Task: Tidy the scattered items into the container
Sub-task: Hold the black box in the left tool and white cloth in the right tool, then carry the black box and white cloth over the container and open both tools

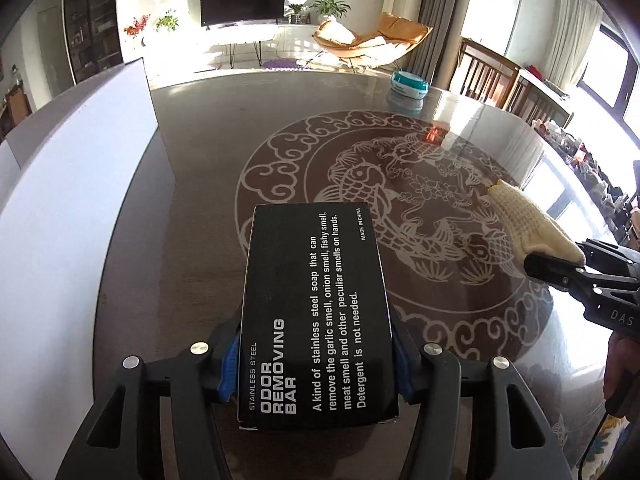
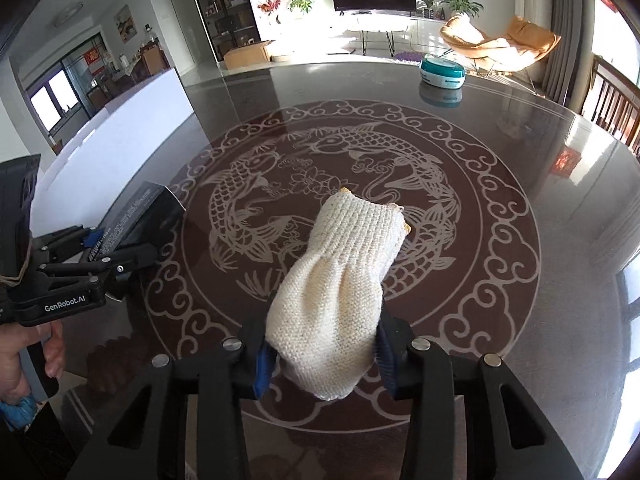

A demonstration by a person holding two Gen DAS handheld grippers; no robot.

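Note:
My left gripper [image 1: 316, 364] is shut on a black box [image 1: 316, 312] printed "Odor Removing Bar" and holds it above the dark table. My right gripper [image 2: 324, 354] is shut on a cream knitted glove [image 2: 340, 292], held over the fish pattern. In the left wrist view the right gripper [image 1: 560, 268] and the glove [image 1: 532, 220] show at the right. In the right wrist view the left gripper [image 2: 120, 260] and the box [image 2: 136, 216] show at the left. A white container [image 1: 72, 184] stands at the table's left; it also shows in the right wrist view [image 2: 120, 120].
A teal and white round tub [image 2: 443, 69] sits at the far side of the table [image 2: 560, 220]; it shows in the left wrist view [image 1: 409, 84] too. Wooden chairs [image 1: 492, 76] stand beyond the far right edge.

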